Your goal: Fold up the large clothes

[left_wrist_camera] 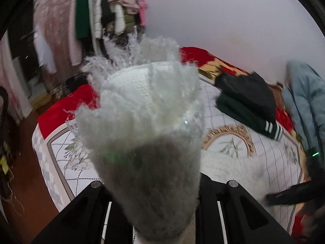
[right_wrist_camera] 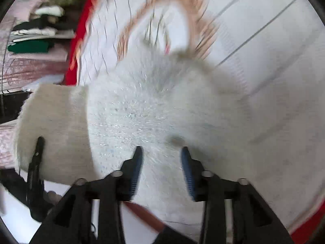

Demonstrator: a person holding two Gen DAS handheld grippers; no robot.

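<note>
While left tongs (left_wrist_camera: 150, 162) pinch the sweater (left_wrist_camera: 146, 93), right tongs (right_wrist_camera: 161, 156) gape.

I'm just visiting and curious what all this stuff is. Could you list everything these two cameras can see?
Fluffy sweater: one, white, bunched up in front of the left camera and spread on the bed in the right view.
Bedspread: one, white quilted with a gold oval motif, covering the bed.
Blanket: one, red, under the bedspread at the bed's edges.
Folded garment: one, dark green with white-striped cuff, on the bed's far side.
Jacket: one, light blue, at the right edge.
Hanging clothes: several, green, white, black, pink, on a rack beyond the bed.
Left gripper: black, shut on the sweater's cuff.
Right gripper: black with blue pads, open over the sweater.
</note>
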